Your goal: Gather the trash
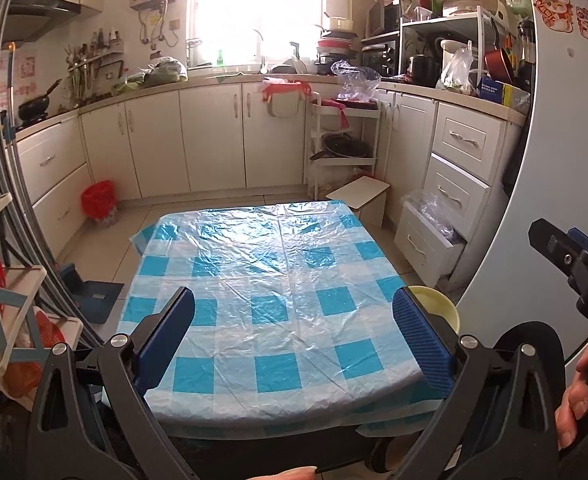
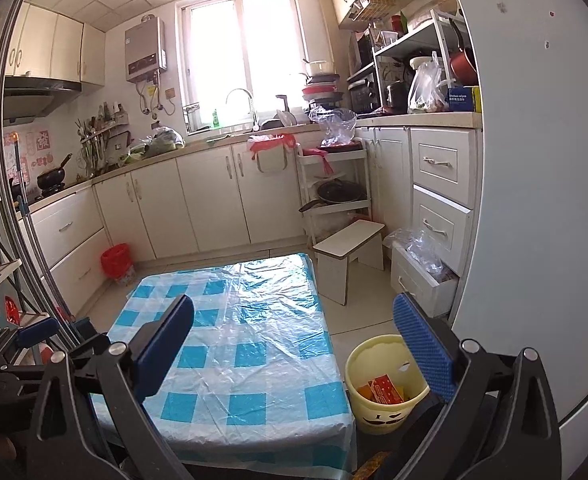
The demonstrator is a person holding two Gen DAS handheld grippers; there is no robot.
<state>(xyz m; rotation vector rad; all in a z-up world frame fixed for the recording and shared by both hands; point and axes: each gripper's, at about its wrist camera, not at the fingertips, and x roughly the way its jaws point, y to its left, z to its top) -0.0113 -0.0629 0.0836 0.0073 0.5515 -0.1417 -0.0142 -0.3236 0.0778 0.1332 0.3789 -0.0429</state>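
A pale yellow bin (image 2: 386,384) stands on the floor at the right of the low table (image 2: 237,360), which has a blue and white checked plastic cover. Red and orange wrappers (image 2: 384,390) lie inside the bin. My right gripper (image 2: 294,348) is open and holds nothing, with its right finger just above the bin's rim. My left gripper (image 1: 300,336) is open over the near part of the table (image 1: 277,272), also holding nothing. The bin's rim (image 1: 440,304) peeks out behind its right finger. Part of my right gripper (image 1: 570,258) shows at the right edge.
A red-lined waste basket (image 2: 115,264) stands by the left cabinets. A white stool (image 2: 350,248) and an open drawer of plastic bags (image 2: 422,256) lie beyond the table. A fridge door (image 2: 534,200) stands on the right. An orange scrap (image 2: 374,462) lies near the table's corner.
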